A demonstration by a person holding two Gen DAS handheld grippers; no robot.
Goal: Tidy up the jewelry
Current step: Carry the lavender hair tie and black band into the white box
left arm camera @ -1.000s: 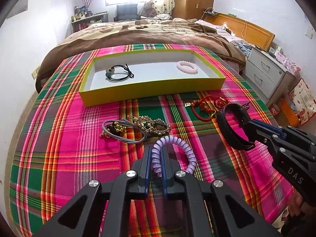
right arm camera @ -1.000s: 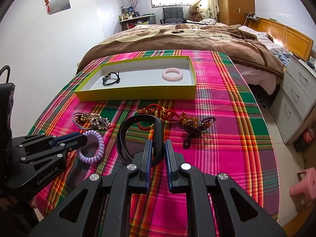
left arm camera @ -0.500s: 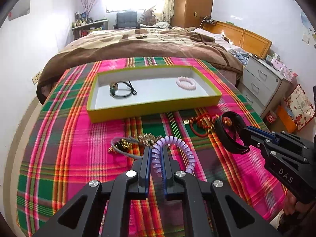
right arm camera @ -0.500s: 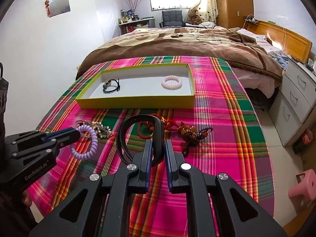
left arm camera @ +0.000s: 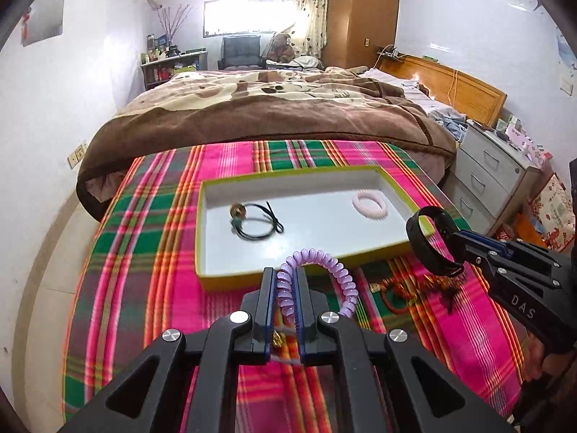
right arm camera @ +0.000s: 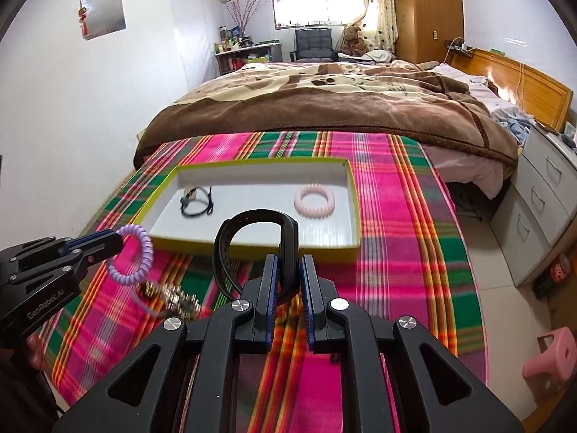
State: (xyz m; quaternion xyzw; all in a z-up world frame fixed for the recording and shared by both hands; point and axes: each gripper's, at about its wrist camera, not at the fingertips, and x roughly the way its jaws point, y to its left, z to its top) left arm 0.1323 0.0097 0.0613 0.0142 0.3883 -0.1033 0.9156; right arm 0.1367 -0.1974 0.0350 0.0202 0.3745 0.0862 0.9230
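1. The left gripper (left arm camera: 285, 281) was closed on a purple coil bracelet (left arm camera: 326, 270), held above the plaid cloth (left arm camera: 162, 288) near the tray (left arm camera: 324, 252).
2. The right gripper (right arm camera: 288, 270) was clamped on a black band (right arm camera: 252, 231) before the tray's near rim.
3. A pink bracelet (right arm camera: 314, 200) lay in the tray's right half.

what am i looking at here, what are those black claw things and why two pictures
The claws are two-finger grippers that a person holds, one in each hand. Each carries a camera looking along its fingers, so you get one picture per hand.

Left gripper is shut on a purple coil band. Right gripper is shut on a black band. Each gripper also shows at the edge of the other's picture.

Ahead, on a plaid cloth, sits a yellow tray holding a pink coil band and a black cord. More jewelry lies loose on the cloth.
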